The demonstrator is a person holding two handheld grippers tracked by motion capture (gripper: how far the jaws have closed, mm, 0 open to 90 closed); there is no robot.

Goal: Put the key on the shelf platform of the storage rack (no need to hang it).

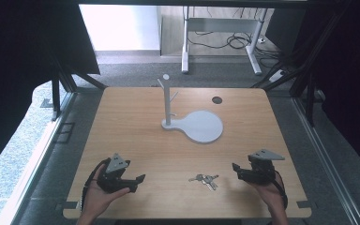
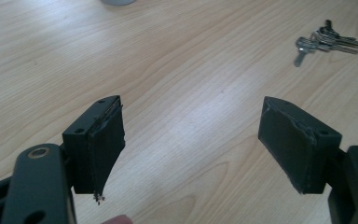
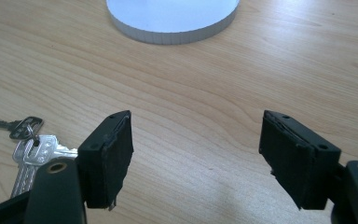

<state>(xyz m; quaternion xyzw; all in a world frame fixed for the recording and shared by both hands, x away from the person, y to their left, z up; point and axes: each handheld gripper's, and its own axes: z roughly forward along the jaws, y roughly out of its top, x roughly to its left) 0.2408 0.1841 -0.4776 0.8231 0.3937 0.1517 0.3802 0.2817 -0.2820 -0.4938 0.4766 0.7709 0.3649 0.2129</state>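
Both pairs of jaws spread wide, gripping nothing: left gripper [image 1: 139,178] and right gripper [image 1: 235,166] low over the tabletop [image 1: 136,117], apart from the keys [image 1: 205,180] lying flat between them.

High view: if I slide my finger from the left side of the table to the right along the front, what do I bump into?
Left claw → bunch of keys → right claw, all along the front of the wooden table.
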